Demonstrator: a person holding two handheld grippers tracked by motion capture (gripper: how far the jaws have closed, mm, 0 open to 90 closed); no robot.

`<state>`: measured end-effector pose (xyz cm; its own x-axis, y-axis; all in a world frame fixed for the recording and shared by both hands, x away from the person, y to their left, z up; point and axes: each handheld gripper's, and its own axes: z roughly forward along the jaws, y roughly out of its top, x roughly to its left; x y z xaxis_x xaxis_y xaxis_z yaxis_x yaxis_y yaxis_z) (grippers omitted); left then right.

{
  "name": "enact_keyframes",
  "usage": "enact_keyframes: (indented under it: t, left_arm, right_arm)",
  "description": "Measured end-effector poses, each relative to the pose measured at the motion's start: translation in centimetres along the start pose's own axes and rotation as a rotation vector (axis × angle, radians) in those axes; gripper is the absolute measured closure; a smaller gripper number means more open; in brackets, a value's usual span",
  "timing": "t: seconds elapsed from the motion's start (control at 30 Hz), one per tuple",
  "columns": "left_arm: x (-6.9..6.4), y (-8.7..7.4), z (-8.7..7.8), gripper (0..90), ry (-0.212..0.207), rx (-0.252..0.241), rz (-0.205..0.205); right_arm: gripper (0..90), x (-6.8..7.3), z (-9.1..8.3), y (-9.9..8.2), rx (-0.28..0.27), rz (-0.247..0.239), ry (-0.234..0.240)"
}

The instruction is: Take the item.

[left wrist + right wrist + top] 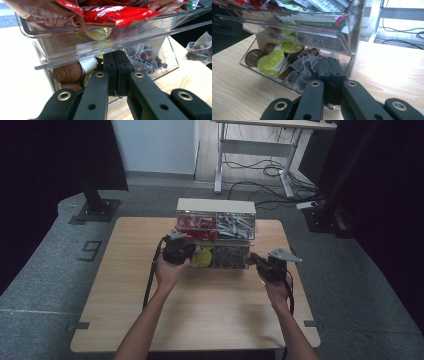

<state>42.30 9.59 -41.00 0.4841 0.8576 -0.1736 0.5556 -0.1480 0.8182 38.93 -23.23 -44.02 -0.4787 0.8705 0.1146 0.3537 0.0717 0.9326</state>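
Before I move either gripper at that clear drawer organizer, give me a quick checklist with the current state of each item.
1. Left gripper jaws shut with nothing between them: ok.
2. Right gripper jaws shut with nothing between them: ok.
3. Lower drawer tilted open, coffee pods and tea bags inside: ok.
4. Upper drawer pushed fully in: not ok, it juts out above the left gripper.
5. Organizer upright on the table: ok.
6. Either gripper touching the drawers: cannot tell.

I read this as a lab or office test room: grey carpet [45,285], black stand feet [95,211], a height-adjustable frame [255,150] with loose cables [272,170] behind my wooden desk [210,315]
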Motion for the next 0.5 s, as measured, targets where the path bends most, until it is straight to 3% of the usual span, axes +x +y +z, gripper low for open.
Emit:
enact_keyframes:
  t: [0.5]
  left_arm:
    - [-0.1, 0.0, 0.1, 88.6, -0.001, 0.000, -0.001]
  right_arm:
    - [88.9, -1.7, -1.1, -0.1, -0.007, 0.017, -0.035]
